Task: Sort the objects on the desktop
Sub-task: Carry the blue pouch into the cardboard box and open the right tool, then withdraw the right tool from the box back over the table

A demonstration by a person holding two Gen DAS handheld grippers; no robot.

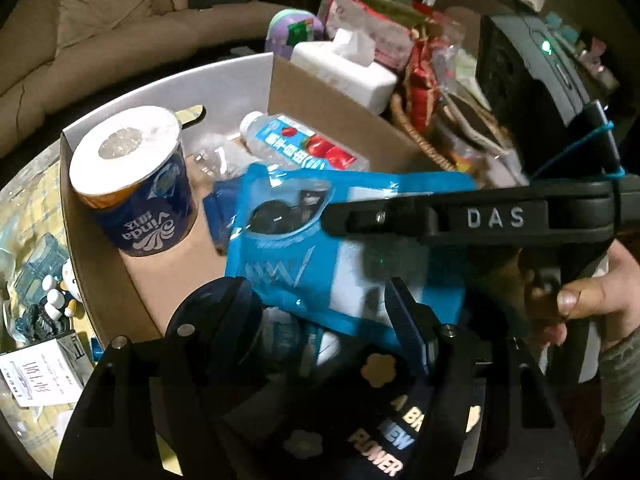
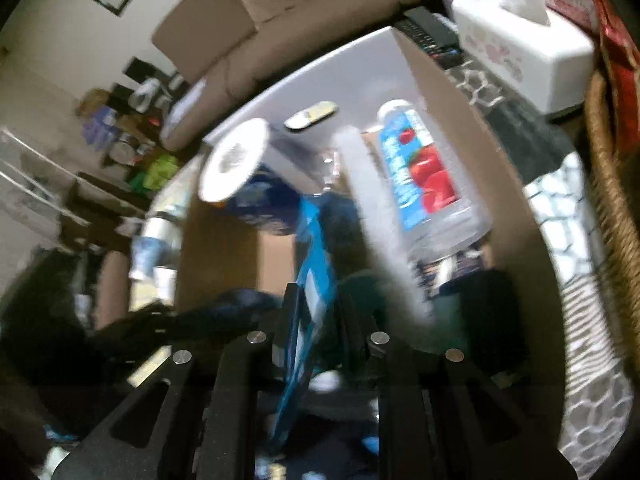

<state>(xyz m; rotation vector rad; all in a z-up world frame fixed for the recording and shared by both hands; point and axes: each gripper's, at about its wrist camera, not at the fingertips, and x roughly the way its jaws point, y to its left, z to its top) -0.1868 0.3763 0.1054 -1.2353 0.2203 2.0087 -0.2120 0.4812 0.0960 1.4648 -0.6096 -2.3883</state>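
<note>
An open cardboard box (image 1: 100,280) holds an upright Vinda toilet roll (image 1: 136,184) and a water bottle (image 1: 304,148) lying on its side with a red-fruit label. My right gripper (image 1: 332,216) reaches in from the right, shut on a blue pouch (image 1: 320,248) that hangs over the box. The right wrist view is blurred; there the pouch (image 2: 310,248) runs edge-on between the right gripper (image 2: 316,312), above the roll (image 2: 236,160) and bottle (image 2: 420,176). My left gripper (image 1: 312,312) is low over the box's near side, its jaws holding a dark blue fabric item (image 1: 384,440) with flower patches and lettering.
A white tissue box (image 1: 348,68) and a wicker basket (image 1: 416,132) of packets stand right of the cardboard box. A small figurine (image 1: 60,292) and a white carton (image 1: 40,372) lie on the table to the left. A hand (image 1: 600,300) grips the right tool. A remote (image 2: 428,32) lies behind the box.
</note>
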